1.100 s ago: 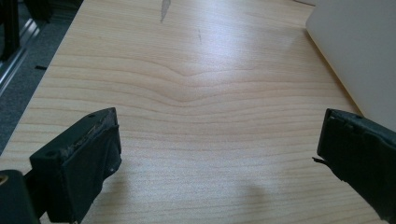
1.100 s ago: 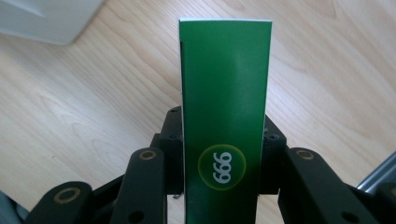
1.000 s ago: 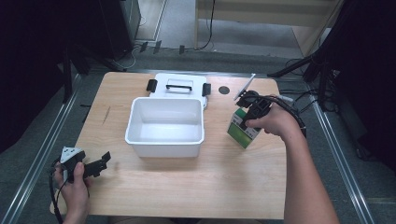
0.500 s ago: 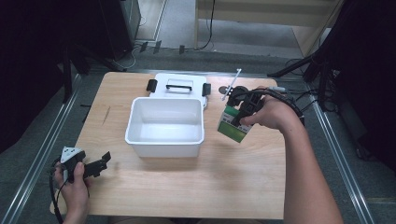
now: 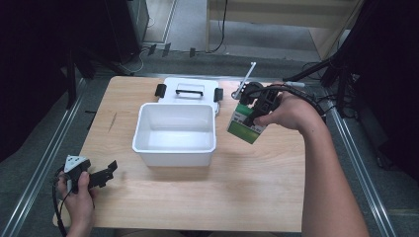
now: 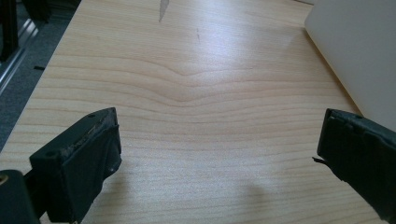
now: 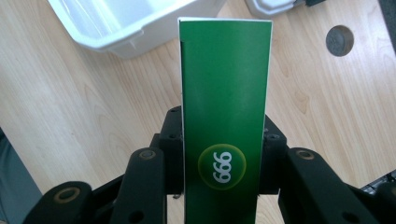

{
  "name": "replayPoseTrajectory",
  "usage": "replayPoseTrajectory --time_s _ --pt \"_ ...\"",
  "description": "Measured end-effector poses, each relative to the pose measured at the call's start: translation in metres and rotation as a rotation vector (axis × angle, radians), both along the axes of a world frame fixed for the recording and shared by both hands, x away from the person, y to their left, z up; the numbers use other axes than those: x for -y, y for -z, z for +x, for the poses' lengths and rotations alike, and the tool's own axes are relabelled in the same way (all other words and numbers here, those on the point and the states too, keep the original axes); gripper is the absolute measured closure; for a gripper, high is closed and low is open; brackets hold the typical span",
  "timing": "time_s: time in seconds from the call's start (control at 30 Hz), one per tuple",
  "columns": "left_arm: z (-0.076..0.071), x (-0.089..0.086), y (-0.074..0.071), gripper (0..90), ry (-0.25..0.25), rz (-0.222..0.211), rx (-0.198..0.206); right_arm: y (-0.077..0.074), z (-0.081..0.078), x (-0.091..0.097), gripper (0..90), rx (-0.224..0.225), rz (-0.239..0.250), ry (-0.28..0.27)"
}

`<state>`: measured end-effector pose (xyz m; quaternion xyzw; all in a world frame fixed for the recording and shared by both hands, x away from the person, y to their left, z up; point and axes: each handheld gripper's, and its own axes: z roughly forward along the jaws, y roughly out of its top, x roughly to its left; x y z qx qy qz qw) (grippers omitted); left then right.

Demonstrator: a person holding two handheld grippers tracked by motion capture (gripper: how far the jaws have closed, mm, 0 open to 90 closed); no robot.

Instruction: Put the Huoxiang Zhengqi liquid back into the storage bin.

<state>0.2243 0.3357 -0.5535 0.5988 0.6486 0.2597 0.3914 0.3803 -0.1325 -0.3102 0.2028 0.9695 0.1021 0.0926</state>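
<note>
A green and white carton hangs tilted in the air just right of the white bin, with my right gripper shut on it. In the right gripper view the carton stands between the black jaws, a round "999" mark on its green face, and the bin lies beyond it. My left gripper rests at the table's near left corner, open with nothing between its fingers; bare wood shows between them.
The bin's white lid with a black handle lies behind the bin. A round hole is set in the wooden table. Cables and dark stands crowd the floor at the far right. Metal rails run along both table sides.
My right gripper has lifted the carton off the table and carried it left, toward the bin, tilting it. The left gripper has stayed where it was.
</note>
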Motion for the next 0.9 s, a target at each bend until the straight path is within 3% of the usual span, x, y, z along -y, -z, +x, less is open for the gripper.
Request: replayPoseTrajectory --time_s 0.2,0.6,0.9 --pt "0.000 0.000 0.000 0.6 0.003 0.002 -0.002 -0.014 -0.002 -0.006 64.7 0.005 0.006 -0.005" --pt "0.000 0.000 0.000 0.6 0.004 0.000 -0.003 -0.038 -0.006 -0.032 64.7 0.051 0.003 -0.109" --pt "0.000 0.000 0.000 0.6 0.005 -0.001 -0.004 -0.047 -0.008 -0.051 64.6 0.061 0.009 -0.169"
